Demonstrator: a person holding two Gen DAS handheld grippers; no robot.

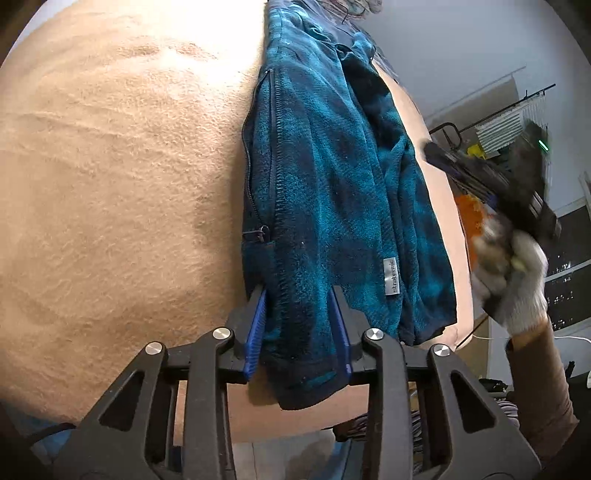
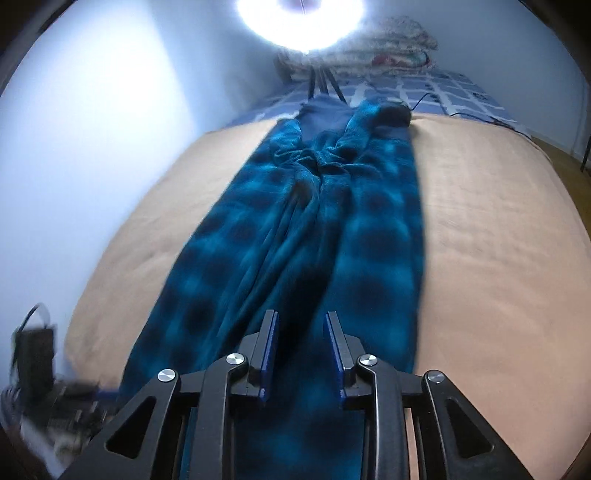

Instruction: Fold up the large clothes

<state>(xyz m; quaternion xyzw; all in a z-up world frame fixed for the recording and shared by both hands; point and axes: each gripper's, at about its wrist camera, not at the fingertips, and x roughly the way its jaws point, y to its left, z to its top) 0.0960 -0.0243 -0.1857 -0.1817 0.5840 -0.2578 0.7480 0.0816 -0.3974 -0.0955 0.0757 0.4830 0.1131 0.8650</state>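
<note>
A teal and dark-blue checked fleece jacket [image 1: 332,192] lies in a long narrow strip on the tan blanket [image 1: 122,177]; its zip runs down the left edge and a grey label shows near the hem. My left gripper [image 1: 299,295] is at the near hem, with the fleece filling the gap between its blue pads [image 1: 258,325]. In the right wrist view, my right gripper [image 2: 301,317] hangs blurred over the jacket [image 2: 325,229], jaws partly apart and nothing between them. In the left wrist view, that gripper [image 1: 443,157] is in the air right of the bed, held by a gloved hand [image 1: 517,280].
The tan blanket [image 2: 491,240] extends wide on both sides of the jacket. Beyond it are a blue checked sheet [image 2: 436,92], stacked folded bedding [image 2: 391,51] and a bright lamp [image 2: 299,18] on a tripod. A wall runs along the left. Blurred dark things [image 2: 37,354] sit lower left.
</note>
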